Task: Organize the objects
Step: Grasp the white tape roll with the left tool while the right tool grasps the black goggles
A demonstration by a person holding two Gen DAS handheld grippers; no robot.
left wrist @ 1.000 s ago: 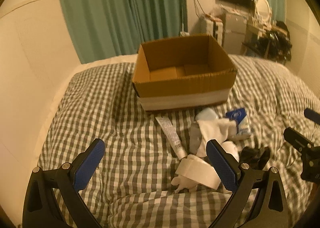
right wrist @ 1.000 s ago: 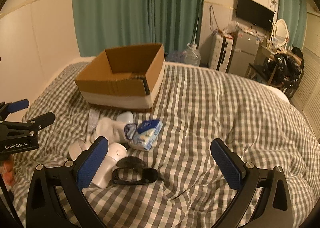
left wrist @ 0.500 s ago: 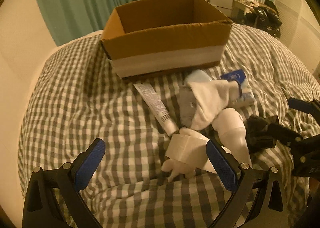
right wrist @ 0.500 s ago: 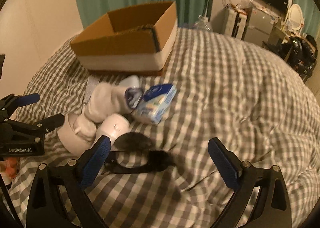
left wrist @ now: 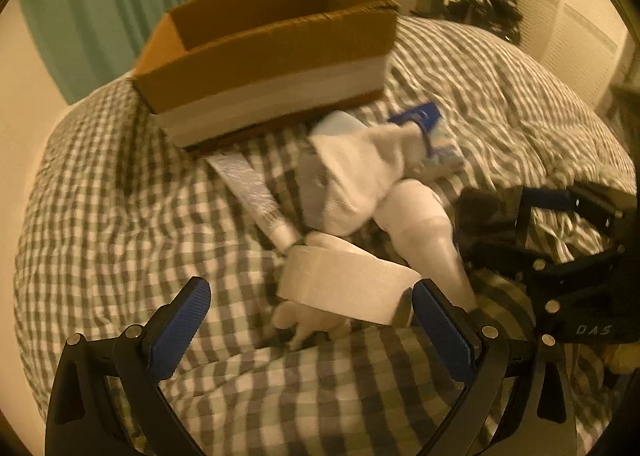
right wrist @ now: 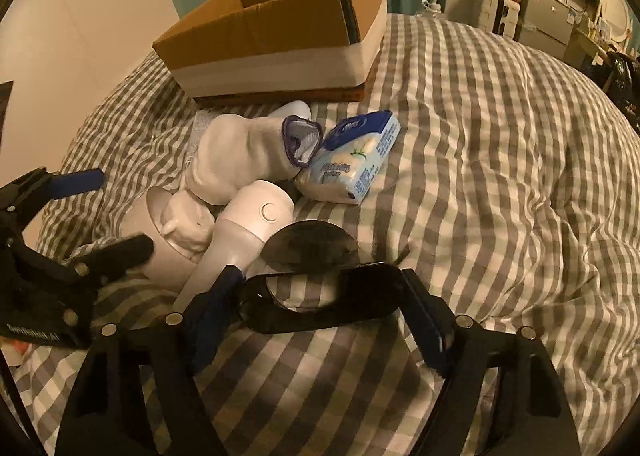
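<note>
Noted left gripper (left wrist: 314,316) spread wide, gripping nothing, with the white tape roll (left wrist: 344,284) lying between its fingers and hard against the right-hand one. Spotted a small white figurine (left wrist: 308,322) tucked under the roll, just ahead of the fingertips. Farther ahead lay a squeezed tube (left wrist: 248,184), then a white sock (left wrist: 360,164) to its right. Judged that closing there could pinch the figurine or bunch the checked duvet (right wrist: 500,176) along with the roll, since all three sat together on soft bedding.

Found right gripper (right wrist: 324,298) clamped across the black sunglasses (right wrist: 352,304), one pad on each end of the frame. Saw a white bottle (right wrist: 248,228) touching the glasses just ahead-left of the fingers, and a tissue pack (right wrist: 352,164) farther ahead. Reckoned the thin frame could twist or slip out on lifting, given so narrow a hold at its ends, and that one lens could snag the bottle.

Placed the cardboard box (left wrist: 272,68) well ahead of both grippers, beyond the pile, open-topped. Made out only bare inner walls; floor hidden, so contents could not be told.
</note>
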